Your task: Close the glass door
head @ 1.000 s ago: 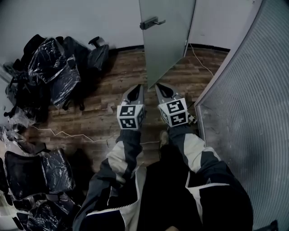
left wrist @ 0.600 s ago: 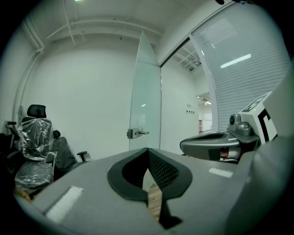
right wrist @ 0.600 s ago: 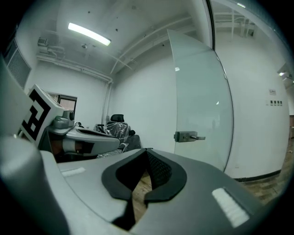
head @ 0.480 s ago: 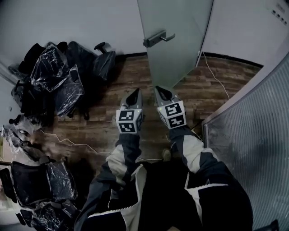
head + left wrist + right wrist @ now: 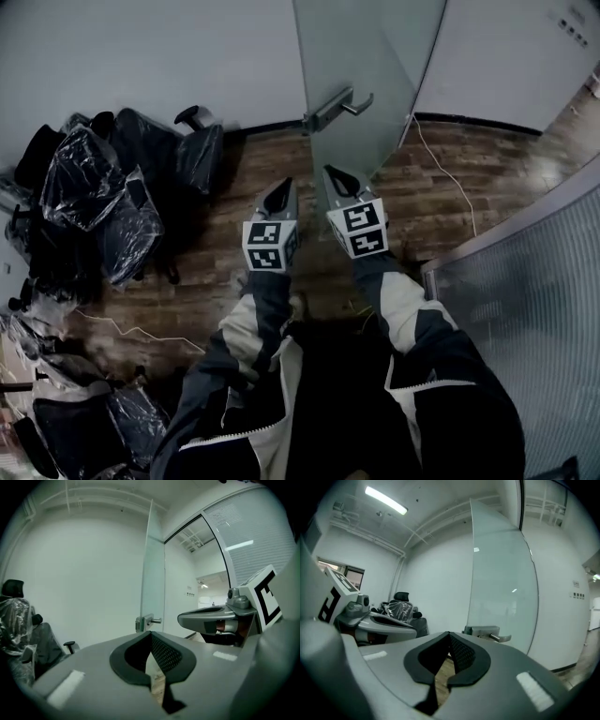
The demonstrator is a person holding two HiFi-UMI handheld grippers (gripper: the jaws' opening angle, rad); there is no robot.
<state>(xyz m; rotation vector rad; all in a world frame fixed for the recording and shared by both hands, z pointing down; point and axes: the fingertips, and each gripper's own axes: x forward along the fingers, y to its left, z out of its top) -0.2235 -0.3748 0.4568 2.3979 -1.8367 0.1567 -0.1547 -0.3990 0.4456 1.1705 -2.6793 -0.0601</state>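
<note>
Both were pressed together, nothing pinched: the left gripper [image 5: 284, 187] and right gripper [image 5: 332, 174] sat side by side, pointing at the glass door [image 5: 366, 47]. It stood open just ahead, its lever handle [image 5: 339, 101] near the right one's tip. Plastic-wrapped office chairs [image 5: 103, 187] sat off left.

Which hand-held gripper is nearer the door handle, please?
The right hand-held gripper, directly below the door handle; the left hand-held gripper sits farther aside.
</note>
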